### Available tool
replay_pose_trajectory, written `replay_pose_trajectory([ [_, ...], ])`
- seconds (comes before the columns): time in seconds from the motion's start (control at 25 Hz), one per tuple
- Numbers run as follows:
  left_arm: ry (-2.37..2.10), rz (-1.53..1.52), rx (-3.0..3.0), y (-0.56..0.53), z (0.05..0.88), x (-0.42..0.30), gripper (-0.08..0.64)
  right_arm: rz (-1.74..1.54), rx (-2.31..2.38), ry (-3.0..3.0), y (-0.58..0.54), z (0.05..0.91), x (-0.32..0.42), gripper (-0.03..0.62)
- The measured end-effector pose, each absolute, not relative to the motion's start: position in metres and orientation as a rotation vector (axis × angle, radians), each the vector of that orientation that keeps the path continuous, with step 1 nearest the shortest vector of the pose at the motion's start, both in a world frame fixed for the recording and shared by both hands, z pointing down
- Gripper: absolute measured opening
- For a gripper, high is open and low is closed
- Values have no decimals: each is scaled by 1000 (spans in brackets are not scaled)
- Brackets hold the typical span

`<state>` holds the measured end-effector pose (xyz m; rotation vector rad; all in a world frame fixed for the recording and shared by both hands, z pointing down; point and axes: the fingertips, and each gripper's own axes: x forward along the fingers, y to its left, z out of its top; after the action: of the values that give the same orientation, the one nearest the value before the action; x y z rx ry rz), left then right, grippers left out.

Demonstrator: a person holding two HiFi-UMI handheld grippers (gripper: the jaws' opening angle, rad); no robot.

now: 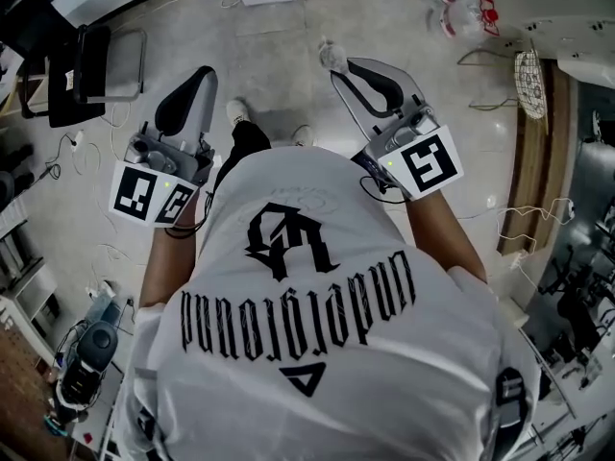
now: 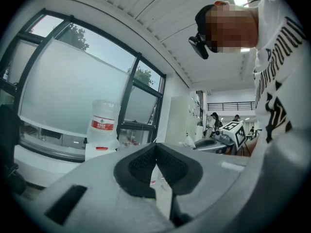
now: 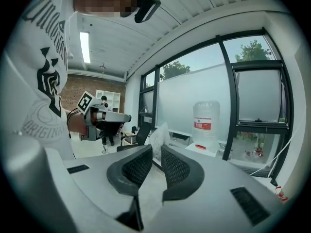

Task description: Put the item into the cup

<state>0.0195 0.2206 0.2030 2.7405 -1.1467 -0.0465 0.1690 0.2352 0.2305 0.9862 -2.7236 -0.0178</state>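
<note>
No cup and no item show in any view. In the head view the person stands over a grey floor with both grippers held out in front of a white T-shirt. My left gripper [image 1: 205, 73] [image 2: 155, 145] has its black pads touching at the tips, with nothing between them. My right gripper [image 1: 338, 65] [image 3: 158, 150] holds its pads a narrow gap apart, also empty. Each gripper shows in the other's view: the right one [image 2: 233, 132] and the left one [image 3: 99, 116]. Both point level into the room.
A large water jug [image 2: 103, 125] [image 3: 206, 123] stands on a sill by tall windows. Below are a black chair [image 1: 96, 70] at the left, loose cables, plastic bags [image 1: 452, 3] at the top and a wooden bench [image 1: 538, 152] at the right.
</note>
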Motion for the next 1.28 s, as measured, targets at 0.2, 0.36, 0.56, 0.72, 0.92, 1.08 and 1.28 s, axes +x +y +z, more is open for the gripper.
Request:
replay_pose_trajectory([
  [0.2, -1140, -76, 2735, 194, 202, 3, 14, -9, 988, -2706, 221, 231, 154, 63],
  [0.36, -1111, -79, 2750, 173, 202, -13, 14, 1, 1003, -2695, 200, 230, 136, 63],
  [0.56, -1099, -71, 2782, 146, 200, -48, 14, -15, 1001, -2687, 173, 227, 93, 63],
  [0.72, -1050, -61, 2786, 124, 203, -80, 15, -18, 1028, -2680, 147, 220, 55, 63],
  [0.92, -1006, -59, 2785, 96, 206, -127, 14, -22, 1058, -2658, 123, 216, 6, 63],
  [1.08, -951, -62, 2792, 84, 209, -145, 14, -1, 1091, -2627, 114, 220, -15, 63],
  [1.28, -895, -71, 2793, 75, 214, -154, 14, 14, 1116, -2600, 108, 221, -31, 63],
])
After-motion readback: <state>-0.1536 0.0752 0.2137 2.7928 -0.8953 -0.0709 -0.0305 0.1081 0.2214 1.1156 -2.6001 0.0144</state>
